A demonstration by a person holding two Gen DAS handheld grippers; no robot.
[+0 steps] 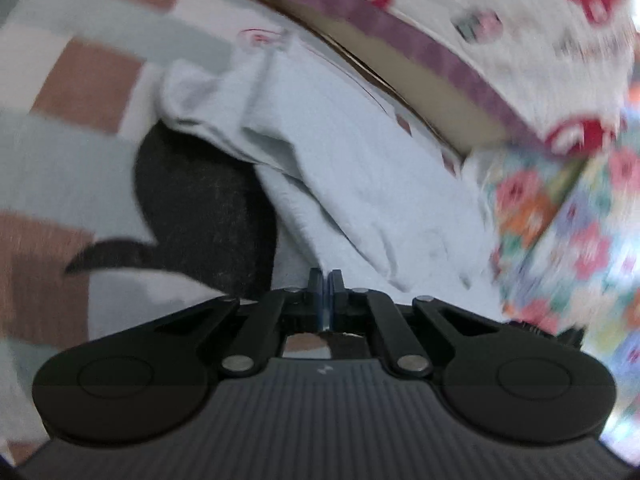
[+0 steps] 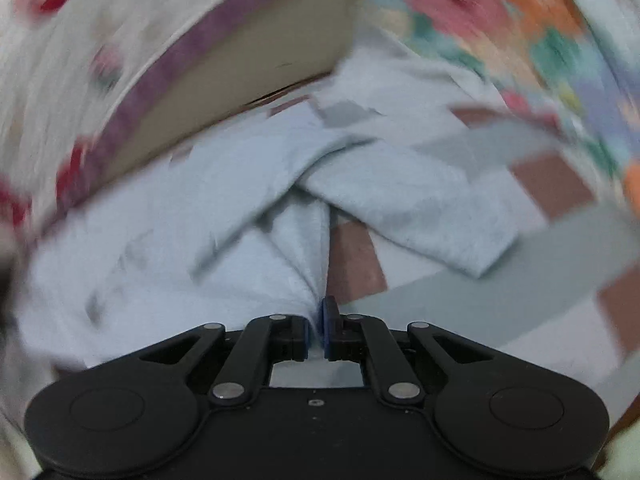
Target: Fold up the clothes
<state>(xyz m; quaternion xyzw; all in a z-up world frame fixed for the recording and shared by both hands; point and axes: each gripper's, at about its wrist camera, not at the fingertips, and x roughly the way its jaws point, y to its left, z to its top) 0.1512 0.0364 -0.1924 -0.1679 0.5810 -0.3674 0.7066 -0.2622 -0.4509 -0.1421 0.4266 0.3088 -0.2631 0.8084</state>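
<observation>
Nearest in the left wrist view, the left hand-held gripper [image 1: 325,280] has its blue pads pressed together, and whether any cloth is pinched between them cannot be told; the pale blue garment [image 1: 360,184] begins right at their tips and runs away up and to the left in rumpled folds. A dark cloth [image 1: 200,200] lies just beside the garment on its left, partly tucked under its edge. Both rest on a checked cover [image 1: 60,128] of grey, brown and white squares. To the right, a floral fabric [image 1: 560,240] in pink, orange and green touches the garment's edge. Farther back, a tan surface [image 1: 420,80] sits under a white cloth with red shapes and a purple border [image 1: 500,12]. In the right wrist view, the right hand-held gripper [image 2: 318,316] is clamped on a bunched fold of the same garment [image 2: 180,220], the cloth gathering into creases that fan out from the pads toward the left. Another flap of the garment crosses to the right over the checked cover [image 2: 460,304], which shows bare just right of the pads. Beyond, the tan surface [image 2: 260,76] and the white bordered cloth [image 2: 120,28] lie upper left, and the floral fabric [image 2: 500,16] fills the upper right. Both views are blurred.
</observation>
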